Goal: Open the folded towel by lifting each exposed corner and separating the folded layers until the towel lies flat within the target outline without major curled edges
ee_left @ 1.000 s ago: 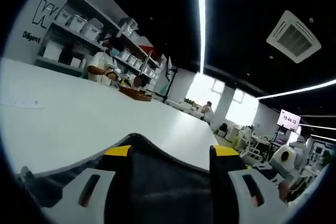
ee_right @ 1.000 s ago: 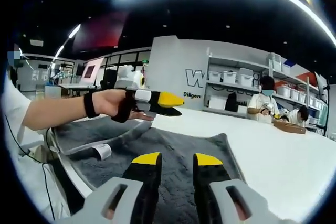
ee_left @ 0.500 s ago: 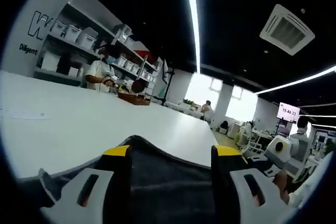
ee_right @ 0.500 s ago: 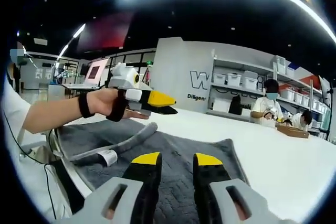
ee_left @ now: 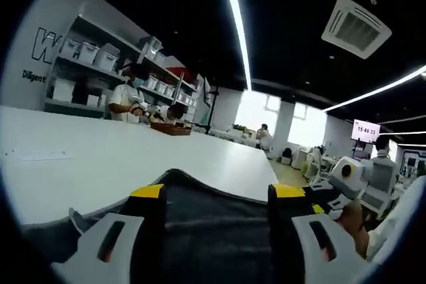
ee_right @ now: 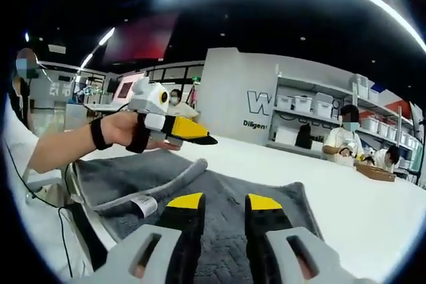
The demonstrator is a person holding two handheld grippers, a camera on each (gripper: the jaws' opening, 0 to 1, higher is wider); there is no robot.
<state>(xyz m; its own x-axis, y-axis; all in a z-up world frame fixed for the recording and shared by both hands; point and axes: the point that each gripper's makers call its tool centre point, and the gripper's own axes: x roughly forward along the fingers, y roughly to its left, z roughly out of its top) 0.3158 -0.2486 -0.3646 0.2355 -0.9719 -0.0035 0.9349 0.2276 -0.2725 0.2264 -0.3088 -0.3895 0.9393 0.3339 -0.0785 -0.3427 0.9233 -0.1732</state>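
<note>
A dark grey towel (ee_right: 226,197) lies spread on the white table (ee_right: 373,211), with a rolled fold (ee_right: 166,181) running along its left part and a white label (ee_right: 144,205) near the edge. My right gripper (ee_right: 224,202) hovers low over the towel, its yellow-tipped jaws a little apart with grey cloth showing between them. My left gripper (ee_right: 196,140), held in a hand, hangs above the fold and is not touching it. In the left gripper view my left gripper (ee_left: 217,192) stands wide open over the towel (ee_left: 213,211), and my right gripper (ee_left: 327,194) comes in at the right.
White shelves with bins (ee_right: 299,104) line the far wall. Two people work at a brown tray (ee_left: 170,128) at the table's far end. The person's arm (ee_right: 60,147) reaches in from the left. A cable (ee_right: 26,191) hangs by the table's near edge.
The left gripper has drifted left and slightly lower above the towel. The rolled fold and its label have shifted right, and the towel's far edge lies flatter.
</note>
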